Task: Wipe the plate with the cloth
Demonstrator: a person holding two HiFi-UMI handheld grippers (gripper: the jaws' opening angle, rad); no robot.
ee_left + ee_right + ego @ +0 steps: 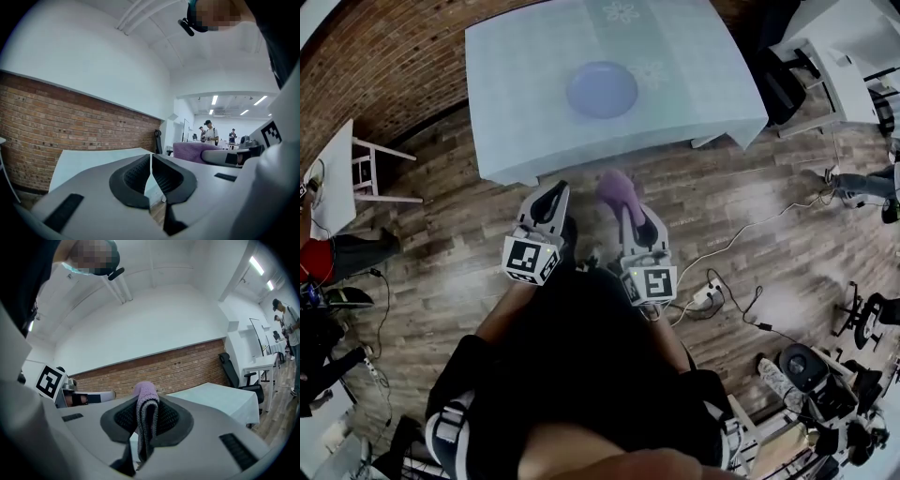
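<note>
With the plate (602, 89) lying near the middle of the table (516, 84), well ahead of both tools, the right gripper (628, 208) pinches the folded purple cloth (616, 187) while the left gripper (549, 201) is pressed together on nothing, so the approach likely calls for carrying the cloth over and laying it flat on the plate without loosening that pinch.

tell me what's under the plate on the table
The bluish plate rests on a pale patterned tablecloth that drapes down over the edges. Whatever lies beneath that tablecloth is covered, and the patch directly below the plate is hidden by the plate itself.
</note>
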